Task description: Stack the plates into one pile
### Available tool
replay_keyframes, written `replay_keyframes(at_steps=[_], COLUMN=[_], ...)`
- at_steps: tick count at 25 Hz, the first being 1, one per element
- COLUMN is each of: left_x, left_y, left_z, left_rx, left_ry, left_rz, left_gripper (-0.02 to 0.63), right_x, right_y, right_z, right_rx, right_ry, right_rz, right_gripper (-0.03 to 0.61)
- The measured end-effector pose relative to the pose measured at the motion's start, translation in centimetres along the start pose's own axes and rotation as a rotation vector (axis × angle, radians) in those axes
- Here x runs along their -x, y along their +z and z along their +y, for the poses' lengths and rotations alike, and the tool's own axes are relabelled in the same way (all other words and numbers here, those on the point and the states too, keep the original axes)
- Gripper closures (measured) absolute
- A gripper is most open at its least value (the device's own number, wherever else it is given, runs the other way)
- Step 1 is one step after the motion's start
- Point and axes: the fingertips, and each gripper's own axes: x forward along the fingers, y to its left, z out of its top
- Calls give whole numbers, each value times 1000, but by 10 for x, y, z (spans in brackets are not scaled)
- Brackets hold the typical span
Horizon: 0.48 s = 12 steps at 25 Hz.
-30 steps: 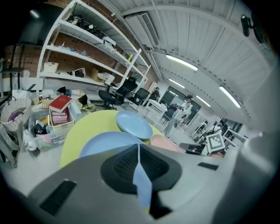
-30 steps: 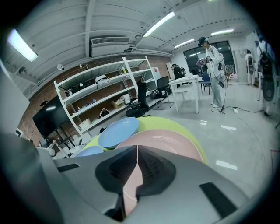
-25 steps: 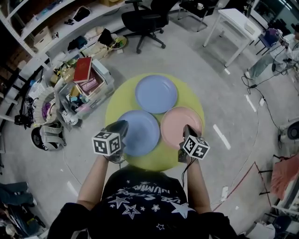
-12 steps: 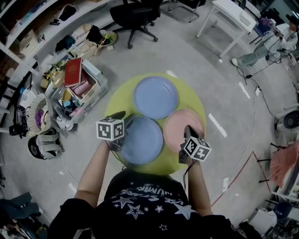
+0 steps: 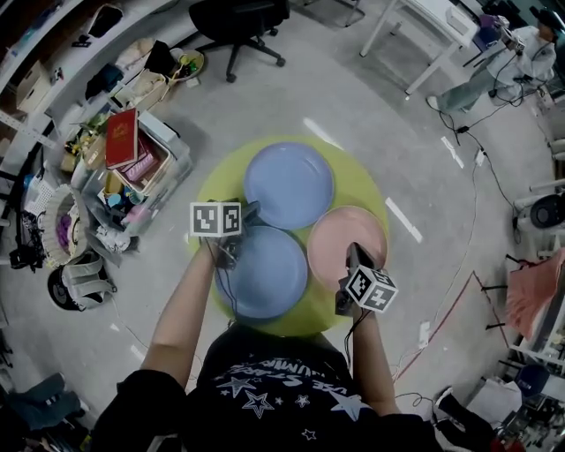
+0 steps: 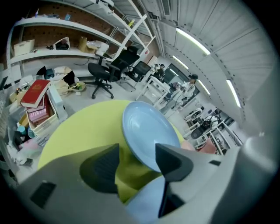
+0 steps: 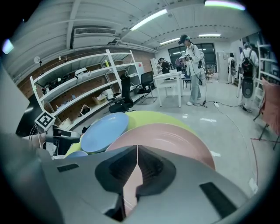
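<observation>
While three plates lie unstacked on the yellow bench (image 5: pixel 216 190), the left gripper (image 5: pixel 250 212) hangs between the near blue plate (image 5: pixel 262 272) and the far blue plate (image 5: pixel 289 185), its jaws just spread and empty. Its next move, I judge, is to close on a rim. The right gripper (image 5: pixel 353 254), jaws pressed together, hovers over the pink plate (image 5: pixel 346 237). A second ago the left gripper sat nearer the person.

Lab-like workroom: cluttered wall shelves (image 5: pixel 40 53) at upper left, office chair (image 5: pixel 234 19) at top, white table (image 5: pixel 415 22) upper right, strip lights (image 7: pixel 148 18) overhead.
</observation>
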Motion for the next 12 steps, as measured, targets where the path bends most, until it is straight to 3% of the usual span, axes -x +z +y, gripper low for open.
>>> replay_keyframes(at_steps=[12], left_x=[-39], left_y=[6], left_z=[12], left_rx=[45], left_ry=[55], left_rz=[83], left_gripper=[392], right_x=[4], right_y=[-8], right_z=[-12], right_rx=[-28], right_ry=[-28], right_rz=[13], right_gripper=[563])
